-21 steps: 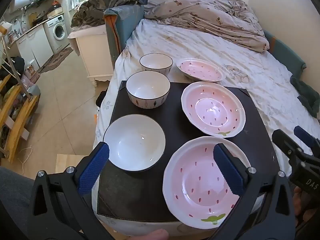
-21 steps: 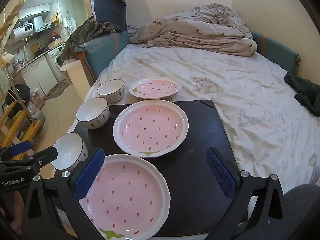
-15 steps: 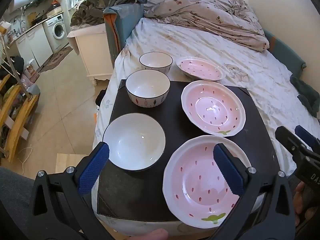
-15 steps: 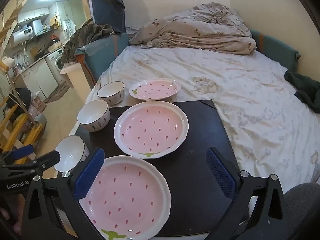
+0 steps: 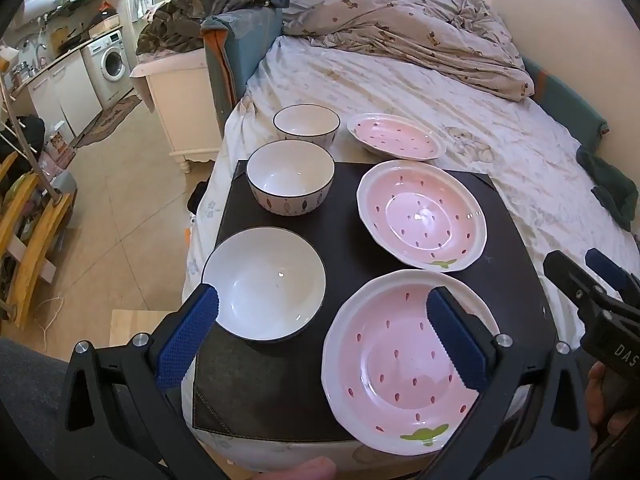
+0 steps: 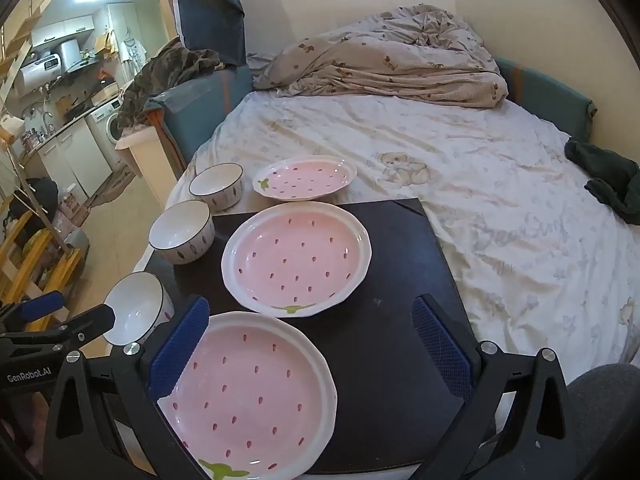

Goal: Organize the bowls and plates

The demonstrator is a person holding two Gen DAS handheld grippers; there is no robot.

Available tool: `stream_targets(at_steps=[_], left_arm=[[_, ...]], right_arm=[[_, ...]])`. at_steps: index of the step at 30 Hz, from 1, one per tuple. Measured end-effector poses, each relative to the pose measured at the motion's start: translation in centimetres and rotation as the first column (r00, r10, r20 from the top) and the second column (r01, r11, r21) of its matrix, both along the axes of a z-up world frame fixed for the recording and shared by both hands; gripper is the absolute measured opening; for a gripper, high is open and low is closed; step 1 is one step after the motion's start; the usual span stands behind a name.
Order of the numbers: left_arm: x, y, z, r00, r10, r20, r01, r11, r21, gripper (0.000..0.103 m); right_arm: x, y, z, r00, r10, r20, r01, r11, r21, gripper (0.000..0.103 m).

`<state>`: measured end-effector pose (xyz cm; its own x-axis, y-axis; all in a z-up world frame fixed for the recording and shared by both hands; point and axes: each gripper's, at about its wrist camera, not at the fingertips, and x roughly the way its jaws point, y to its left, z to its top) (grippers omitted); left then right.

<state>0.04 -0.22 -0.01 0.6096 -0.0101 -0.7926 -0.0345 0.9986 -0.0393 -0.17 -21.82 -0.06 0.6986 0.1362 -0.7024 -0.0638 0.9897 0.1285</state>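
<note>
Nothing is gathered yet: the left gripper (image 5: 320, 320) and right gripper (image 6: 312, 340) hover with jaws spread, empty. Three white bowls (image 5: 264, 282) line the left, three pink plates (image 5: 400, 356) the right, mostly on the black mat (image 5: 344, 236) on the bed. Next likely calls for gripping one rim to stack.

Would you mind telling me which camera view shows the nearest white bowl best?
The left wrist view: the nearest white bowl appears whole, from above, on the black mat. In the right wrist view the same bowl sits at the left edge, partly hidden behind the left hand-held gripper.
</note>
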Motion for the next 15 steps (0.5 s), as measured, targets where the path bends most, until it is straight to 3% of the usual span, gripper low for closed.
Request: stream_targets(at_steps=[15], left_arm=[[-0.12,0.60,0.04,1.000,0.018,0.006,-0.018,1.000,-0.008,0.103]], right_arm=[[0.06,0.03,0.01,1.000,0.004,-0.005,-0.004,1.000,-0.003,0.103]])
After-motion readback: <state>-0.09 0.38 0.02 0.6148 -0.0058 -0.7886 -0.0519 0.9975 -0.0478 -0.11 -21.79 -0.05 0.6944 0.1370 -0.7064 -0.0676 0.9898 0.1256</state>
